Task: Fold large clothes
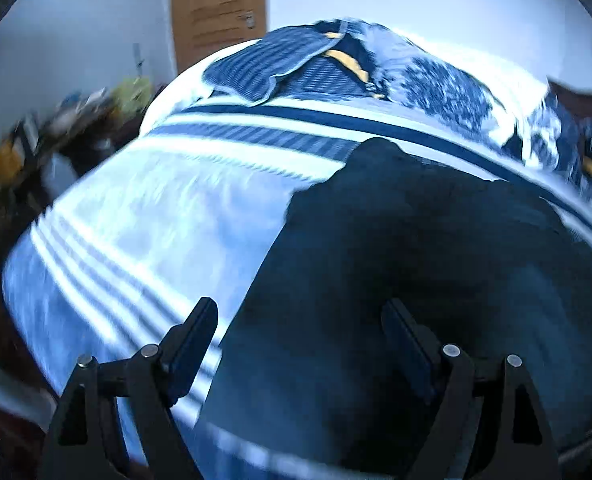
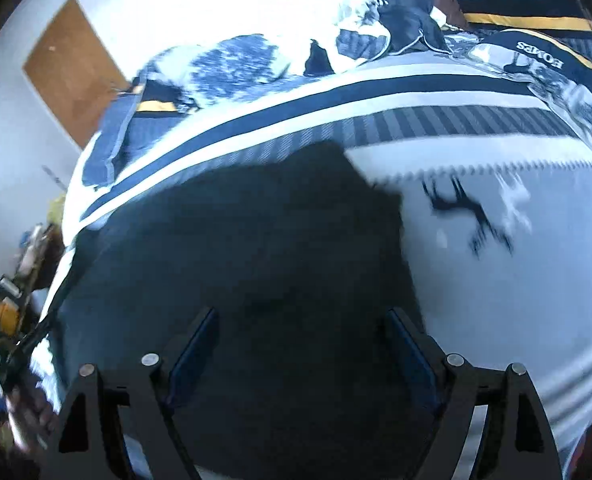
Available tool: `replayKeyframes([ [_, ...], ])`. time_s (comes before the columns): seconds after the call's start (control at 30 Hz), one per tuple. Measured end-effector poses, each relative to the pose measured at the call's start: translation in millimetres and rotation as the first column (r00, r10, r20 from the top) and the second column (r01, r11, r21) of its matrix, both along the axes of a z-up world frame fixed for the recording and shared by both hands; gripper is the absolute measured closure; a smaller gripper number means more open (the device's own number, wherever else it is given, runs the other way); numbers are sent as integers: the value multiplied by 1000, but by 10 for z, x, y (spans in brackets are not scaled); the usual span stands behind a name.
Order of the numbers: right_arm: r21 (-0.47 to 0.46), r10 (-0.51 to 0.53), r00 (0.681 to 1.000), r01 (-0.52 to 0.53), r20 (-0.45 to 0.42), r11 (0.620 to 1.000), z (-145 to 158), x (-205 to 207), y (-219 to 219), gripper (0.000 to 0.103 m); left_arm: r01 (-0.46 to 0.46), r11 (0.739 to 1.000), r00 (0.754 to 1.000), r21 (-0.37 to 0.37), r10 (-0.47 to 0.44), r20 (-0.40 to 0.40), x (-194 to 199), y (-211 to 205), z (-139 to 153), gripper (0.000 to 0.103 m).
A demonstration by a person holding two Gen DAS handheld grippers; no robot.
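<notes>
A large dark garment lies spread flat on a bed with a white and blue striped cover. My left gripper is open and empty, hovering over the garment's left edge. In the right wrist view the same dark garment fills the middle, on the bed cover. My right gripper is open and empty, above the garment's near part. Both views are blurred by motion.
Rumpled blue patterned bedding lies at the far side of the bed, with pillows marked HOMES at the head. A wooden door stands behind. Clutter sits on furniture left of the bed.
</notes>
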State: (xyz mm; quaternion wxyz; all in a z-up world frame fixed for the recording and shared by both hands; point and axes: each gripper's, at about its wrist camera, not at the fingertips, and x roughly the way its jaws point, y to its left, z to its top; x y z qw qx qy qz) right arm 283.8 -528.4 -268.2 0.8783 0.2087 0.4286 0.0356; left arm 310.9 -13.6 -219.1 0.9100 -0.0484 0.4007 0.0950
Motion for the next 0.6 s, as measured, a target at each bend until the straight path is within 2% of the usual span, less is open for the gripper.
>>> replayKeyframes([
  [0.1, 38, -32, 999, 32, 11, 999, -149, -534, 38, 17, -56, 989, 998, -135, 54, -24, -430, 250, -58, 18],
  [0.17, 58, -37, 999, 39, -29, 998, -235, -715, 30, 17, -81, 972, 997, -222, 77, -26, -672, 348, -69, 18],
  [0.2, 73, -41, 999, 43, -31, 996, -175, -731, -4, 17, -95, 960, 995, -263, 92, -26, -787, 367, -70, 18],
  [0.27, 95, -68, 997, 64, 41, 993, 21, -796, -54, 17, -83, 944, 996, -318, 78, -31, -895, 338, -57, 18],
  [0.33, 159, -69, 997, 62, 39, 985, 42, -770, -61, 16, -60, 924, 997, -378, 39, -62, -909, 268, -93, 18],
  [0.4, 249, -39, 999, 39, -5, 968, -72, -726, -35, 16, -63, 903, 995, -424, 21, -102, -871, 219, -173, 17],
  [0.5, 256, -12, 998, 28, -61, 966, -254, -704, -12, 16, -100, 859, 986, -501, 18, -166, -725, 221, -366, 17],
  [0.6, 337, -38, 992, 77, -122, 938, -516, -672, -119, 16, -134, 836, 977, -531, 21, -213, -557, 265, -538, 17],
])
